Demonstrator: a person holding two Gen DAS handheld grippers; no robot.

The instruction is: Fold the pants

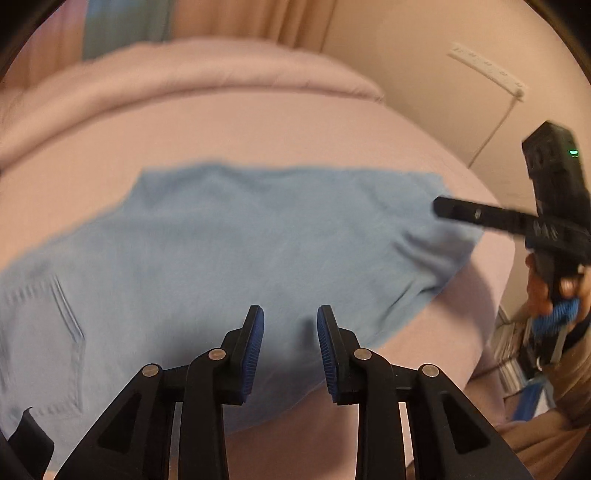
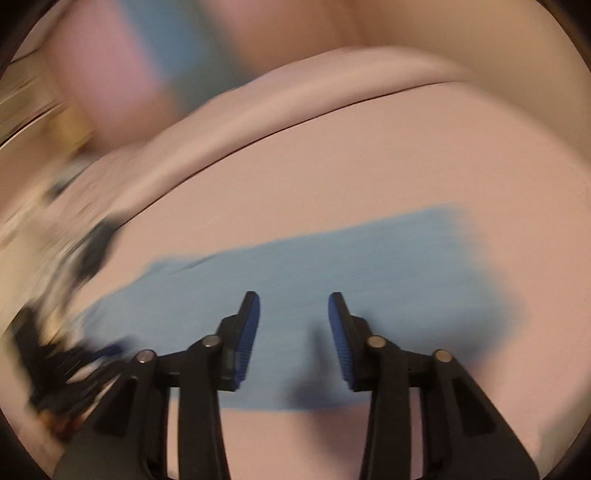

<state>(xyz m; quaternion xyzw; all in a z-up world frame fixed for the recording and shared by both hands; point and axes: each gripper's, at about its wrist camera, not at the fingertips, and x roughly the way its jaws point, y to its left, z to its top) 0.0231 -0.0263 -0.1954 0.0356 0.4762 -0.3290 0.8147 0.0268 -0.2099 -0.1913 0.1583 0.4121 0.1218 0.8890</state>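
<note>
Light blue pants (image 1: 229, 240) lie folded and flat across a pink bed sheet (image 1: 258, 129), with a stitched back pocket (image 1: 44, 343) at the left. My left gripper (image 1: 290, 310) hovers open over their near edge, nothing between its blue pads. At the right of this view, a hand holds my right gripper (image 1: 441, 207) over the cloth's right end. The right wrist view is motion-blurred: the pants (image 2: 369, 258) form a blue band, and my right gripper (image 2: 293, 297) stands open above them, holding nothing. The left gripper (image 2: 74, 365) is a dark blur at the left edge.
A rolled pink duvet (image 1: 184, 81) lies along the back of the bed. A white power strip (image 1: 487, 70) with a cable hangs on the wall at the right. Clutter (image 1: 517, 354) sits below the bed's right edge. Curtains (image 1: 258, 18) hang behind.
</note>
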